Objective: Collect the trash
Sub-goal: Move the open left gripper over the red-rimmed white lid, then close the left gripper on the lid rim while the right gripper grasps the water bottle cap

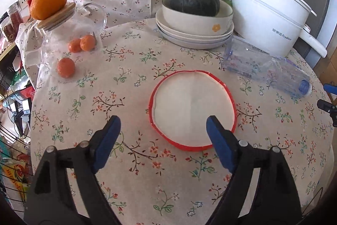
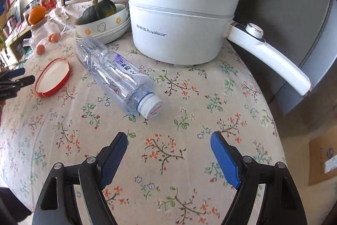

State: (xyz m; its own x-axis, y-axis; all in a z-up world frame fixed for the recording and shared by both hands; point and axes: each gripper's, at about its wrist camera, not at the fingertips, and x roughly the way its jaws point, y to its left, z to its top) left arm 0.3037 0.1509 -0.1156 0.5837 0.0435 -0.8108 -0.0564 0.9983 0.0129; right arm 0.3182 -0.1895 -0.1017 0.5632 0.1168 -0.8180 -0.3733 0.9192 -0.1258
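A round white lid with a red rim [image 1: 192, 109] lies flat on the floral tablecloth, just beyond my left gripper [image 1: 163, 122]. That gripper is open with nothing between its blue pads; its right fingertip overlaps the lid's near edge in view. An empty clear plastic bottle [image 2: 118, 75] with a white cap lies on its side ahead and left of my right gripper [image 2: 169, 139], which is open and empty above the cloth. The bottle [image 1: 267, 72] shows at the right in the left wrist view, and the lid [image 2: 52, 77] at the left in the right wrist view.
A white electric pot [image 2: 179, 24] with a long handle stands behind the bottle. Stacked plates and a bowl holding a dark squash [image 1: 194, 1] sit at the back. A glass jar with an orange [image 1: 48, 0] on its lid and small tangerines [image 1: 66, 66] stand left.
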